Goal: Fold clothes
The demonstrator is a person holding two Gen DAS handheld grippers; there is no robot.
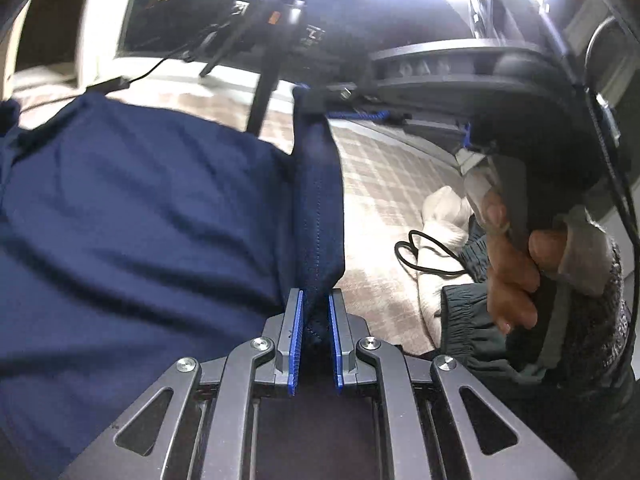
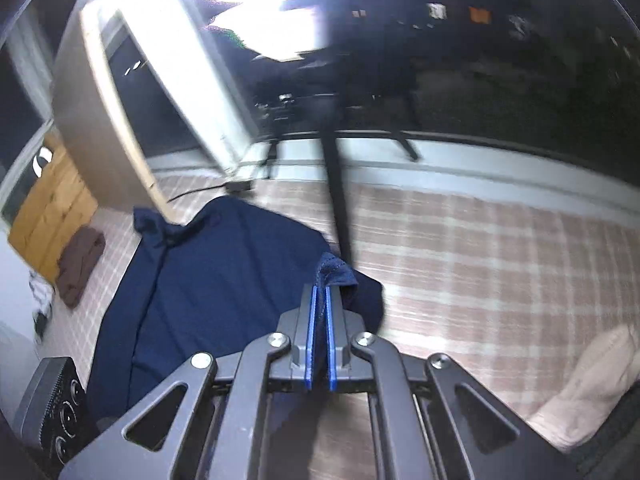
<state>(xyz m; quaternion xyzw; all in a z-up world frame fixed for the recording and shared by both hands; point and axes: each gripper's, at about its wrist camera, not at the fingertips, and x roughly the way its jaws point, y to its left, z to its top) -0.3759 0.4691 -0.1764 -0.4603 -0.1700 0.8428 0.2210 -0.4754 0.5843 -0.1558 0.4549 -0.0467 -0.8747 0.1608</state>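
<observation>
both grippers clamped, a hand on the right handle

the left gripper (image 1: 314,300) has its blue pads (image 1: 295,332) pressed on a fold of navy cloth (image 1: 140,220). the right gripper (image 2: 320,300) is closed the same way on a cloth edge, pads almost touching. in the left wrist view a hand (image 1: 512,264) wraps its fingers around the dark handle of the right gripper.

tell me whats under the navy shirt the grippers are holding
A pink plaid bedcover shows past the navy shirt on its far and right sides. Both the left gripper and right gripper pinch its edge. Whatever lies directly beneath is covered.
</observation>
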